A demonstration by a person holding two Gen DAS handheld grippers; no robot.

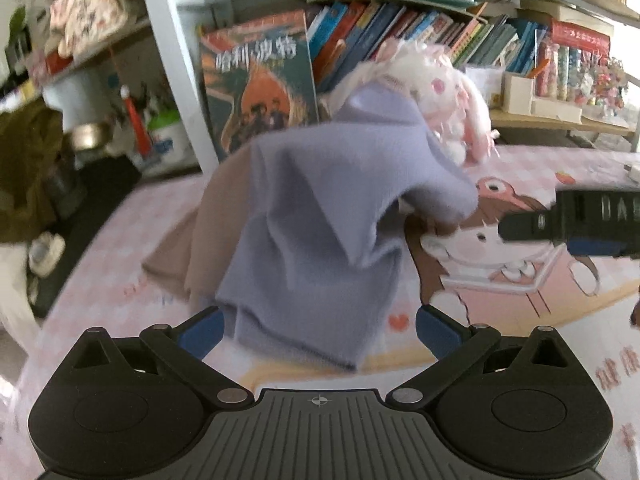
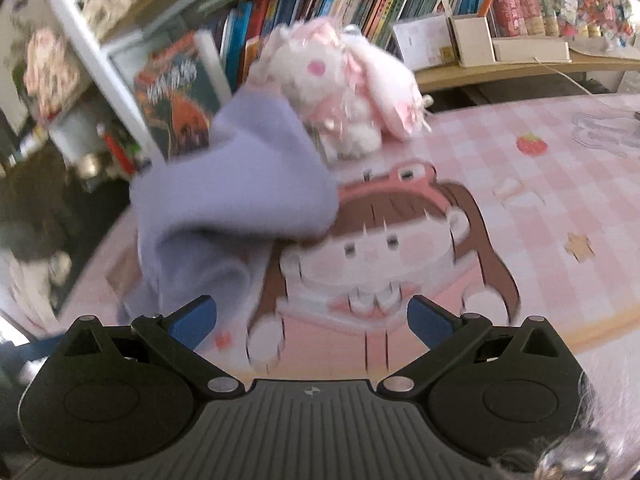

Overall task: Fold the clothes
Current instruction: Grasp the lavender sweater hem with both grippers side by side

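Observation:
A lavender garment (image 1: 320, 216) lies heaped and rumpled on the pink table, over a tan-brown garment (image 1: 192, 248) that sticks out at its left. My left gripper (image 1: 318, 334) is open, its blue fingers on either side of the lavender hem, not closed on it. The right gripper shows in the left wrist view (image 1: 520, 226) as a black body at the right. In the right wrist view the lavender garment (image 2: 236, 208) lies ahead to the left. My right gripper (image 2: 312, 320) is open and empty over the cartoon print.
A pink and white plush rabbit (image 2: 352, 80) sits behind the clothes. A shelf of books (image 1: 400, 32) runs along the back. The pink checked tablecloth (image 2: 560, 208) has a cartoon girl print. The table's left edge (image 1: 92, 248) drops to dark clutter.

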